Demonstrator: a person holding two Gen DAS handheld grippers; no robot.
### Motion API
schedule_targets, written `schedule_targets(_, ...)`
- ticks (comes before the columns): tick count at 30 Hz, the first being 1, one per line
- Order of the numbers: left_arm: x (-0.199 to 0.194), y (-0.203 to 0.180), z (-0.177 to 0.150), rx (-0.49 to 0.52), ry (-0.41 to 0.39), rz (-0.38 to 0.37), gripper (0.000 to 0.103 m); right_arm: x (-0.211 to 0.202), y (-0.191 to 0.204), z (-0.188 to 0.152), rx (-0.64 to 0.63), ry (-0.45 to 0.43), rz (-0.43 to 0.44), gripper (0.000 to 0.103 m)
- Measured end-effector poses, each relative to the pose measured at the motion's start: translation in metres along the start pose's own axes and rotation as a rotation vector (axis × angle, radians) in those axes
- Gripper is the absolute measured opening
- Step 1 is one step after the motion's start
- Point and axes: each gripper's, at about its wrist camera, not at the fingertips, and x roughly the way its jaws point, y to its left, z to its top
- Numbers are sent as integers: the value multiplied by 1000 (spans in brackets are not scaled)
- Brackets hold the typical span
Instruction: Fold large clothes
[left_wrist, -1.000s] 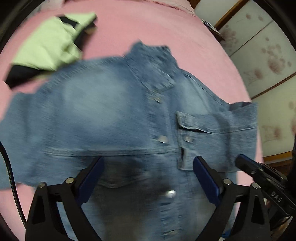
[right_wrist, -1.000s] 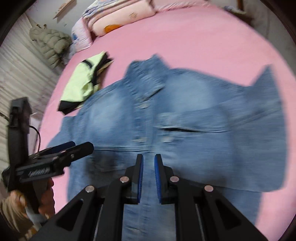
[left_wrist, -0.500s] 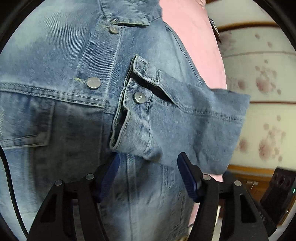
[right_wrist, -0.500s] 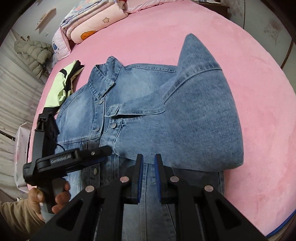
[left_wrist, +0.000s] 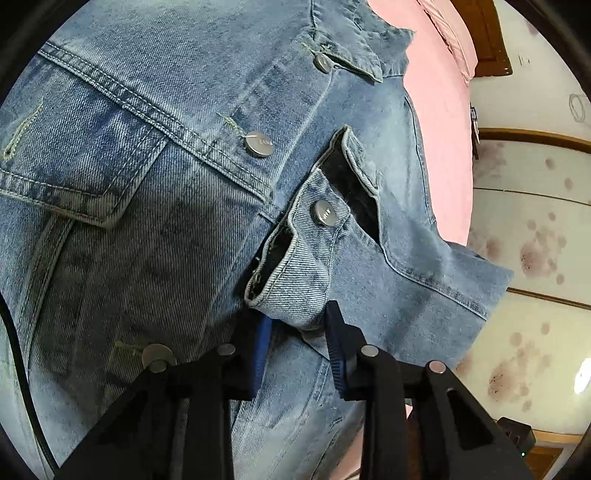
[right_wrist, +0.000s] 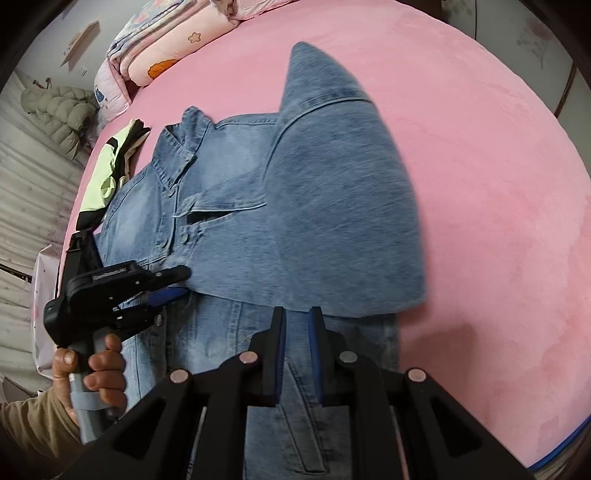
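Denim jacket (right_wrist: 229, 206) lies spread on the pink bed (right_wrist: 480, 184), filling the centre of the right wrist view. Left gripper (left_wrist: 297, 325), low in its frame, has just been closing: its blue fingers (left_wrist: 334, 332) pinch the folded sleeve cuff (left_wrist: 291, 280). Right gripper (right_wrist: 296, 325) hovers over the jacket's lower part, fingers nearly together with nothing between them. Whether they touch the cloth is unclear. The sleeve lies folded across the front. A yellow-green garment (right_wrist: 107, 173) lies at upper left, partly hidden; the jacket's hem is cut off below.
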Motion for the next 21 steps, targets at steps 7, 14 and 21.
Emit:
schedule_targets(7,10,-3,-3,-48,-7,4,28,1,-10,-1,5,3,8,12)
schedule_targets(14,-29,-78,-8,185,-140,14,13,1,-17,-9,-8,18,-22,12)
schedule_targets(21,-123,-138,9,323,-454,-41,13,-4,-24,-6,-29,-5,-66,12)
